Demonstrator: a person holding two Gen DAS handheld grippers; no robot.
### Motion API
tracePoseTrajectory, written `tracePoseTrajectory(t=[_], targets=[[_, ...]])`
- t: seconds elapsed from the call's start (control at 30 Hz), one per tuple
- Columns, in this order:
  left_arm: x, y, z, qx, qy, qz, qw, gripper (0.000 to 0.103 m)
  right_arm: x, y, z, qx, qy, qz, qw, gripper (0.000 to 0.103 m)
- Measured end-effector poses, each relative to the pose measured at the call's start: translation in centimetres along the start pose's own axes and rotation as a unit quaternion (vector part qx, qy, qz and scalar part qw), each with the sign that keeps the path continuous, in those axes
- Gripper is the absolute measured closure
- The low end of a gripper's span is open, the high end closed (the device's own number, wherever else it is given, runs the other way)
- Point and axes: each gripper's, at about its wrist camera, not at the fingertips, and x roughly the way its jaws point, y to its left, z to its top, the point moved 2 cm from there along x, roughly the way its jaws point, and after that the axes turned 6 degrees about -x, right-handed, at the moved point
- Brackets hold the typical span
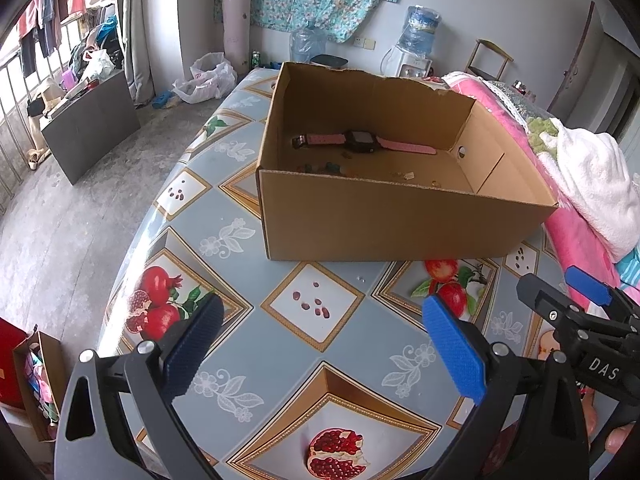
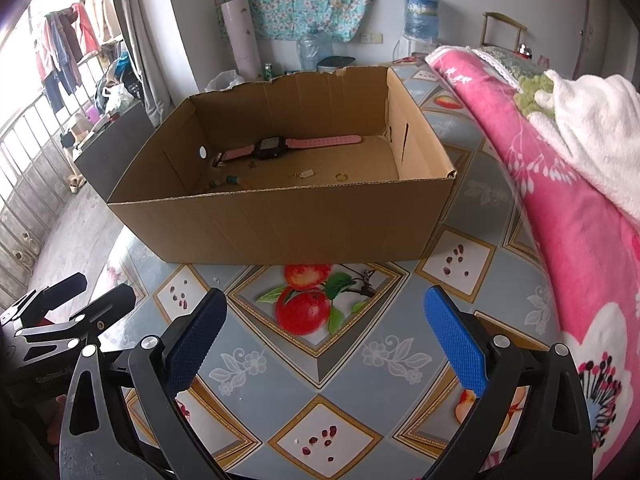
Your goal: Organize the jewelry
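Over on the left, the left gripper (image 1: 320, 344) hovers above the table (image 1: 248, 280) with its blue-padded fingers spread wide and nothing between them. Beneath it lies the patterned tablecloth (image 1: 360, 344), printed with pomegranates and seeds. Ahead of the fingers stands an open cardboard box (image 1: 400, 220), its far rim torn ragged. Inside, on the box floor, a pink-strapped watch (image 1: 362, 142) with a dark face lies flat near the far wall. Nearer the front wall, small pieces are scattered apart from the watch: a beaded piece (image 2: 230, 181) toward the left corner, a tiny white charm (image 2: 306, 175) near the middle, and a small gold ring (image 2: 340, 177) further right. Their details are too small to make out.

Further right, the right gripper (image 2: 326, 344) also hangs above the cloth, fingers wide apart and empty, just short of the box's front wall. Both tools sit side by side, each visible at the edge of the other's view. Along the table's right side a pink floral blanket (image 2: 560, 200) is heaped, with a white towel (image 2: 592, 120) lying on top of it.
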Motion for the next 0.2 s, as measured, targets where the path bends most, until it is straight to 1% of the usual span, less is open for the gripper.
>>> tracePoseTrajectory(t=[0.2], targets=[[-0.02, -0.06, -0.04, -0.001, -0.001, 0.001, 1.0, 0.005, 0.02, 0.0, -0.04, 0.001, 0.002, 0.0, 1.0, 0.008]])
